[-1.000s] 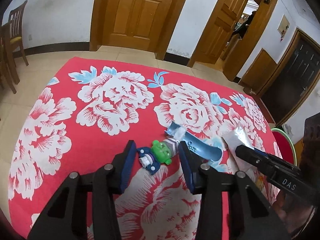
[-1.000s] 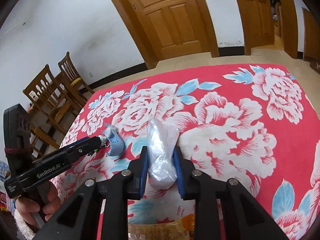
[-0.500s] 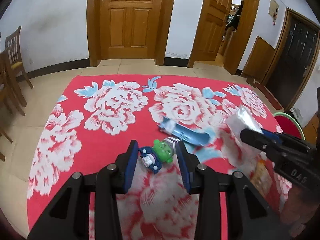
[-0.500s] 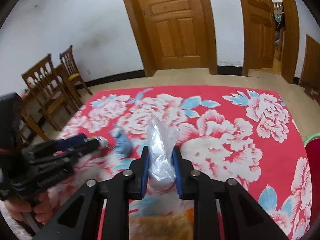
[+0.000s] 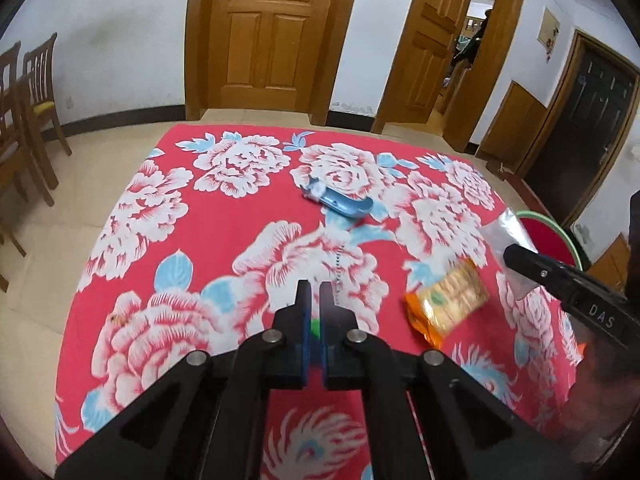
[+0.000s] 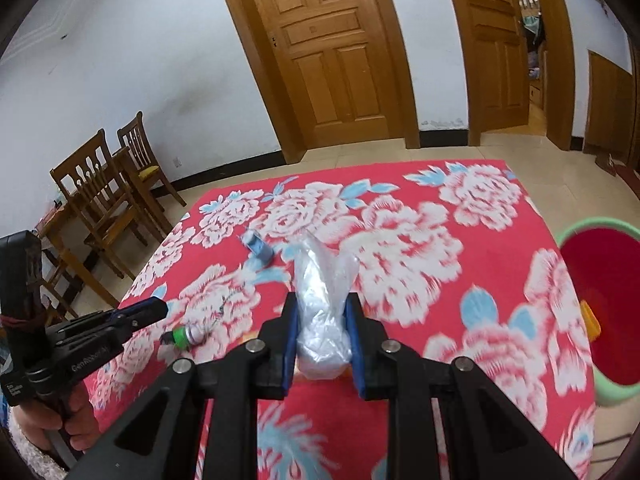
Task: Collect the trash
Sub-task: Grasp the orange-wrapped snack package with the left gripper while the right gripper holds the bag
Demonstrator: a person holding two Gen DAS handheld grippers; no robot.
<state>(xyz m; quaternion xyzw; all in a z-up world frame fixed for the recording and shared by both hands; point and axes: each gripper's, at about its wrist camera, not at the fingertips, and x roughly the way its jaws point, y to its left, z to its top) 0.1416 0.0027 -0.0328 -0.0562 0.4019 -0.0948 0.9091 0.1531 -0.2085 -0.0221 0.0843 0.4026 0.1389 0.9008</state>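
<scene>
Both hand-held grippers have come up off the surface since a moment ago, each taking its piece of trash along. On the left hand-held gripper [image 5: 314,294] the jaws, which stood apart around a small green toy [image 6: 185,336], have come together on it; from its own camera only a sliver of green shows deep between the blue pads, while the right wrist view shows the toy hanging under the tips, with a thin bead chain [image 5: 339,266] trailing from it. A hand [image 6: 78,424] grips that tool's handle at the lower left of the right wrist view.

The right hand-held gripper [image 6: 321,308] is clamped on a crumpled clear plastic bag [image 6: 323,300] – the bag stands upright between the pads, its loose top flaring above them.

Left lying on the surface, with its red cloth [image 5: 224,220] printed in white flowers, are an orange packet of biscuits [image 5: 448,300] near the right gripper's tip, and farther out a blue object [image 5: 344,204], well apart from both tools. Past the cloth's right edge stands a red bin with a green rim [image 6: 600,308] – open-topped and lower than the surface. Beyond are a tiled floor, wooden chairs [image 6: 108,200] by the wall on the left, and wooden doors [image 5: 272,32]
</scene>
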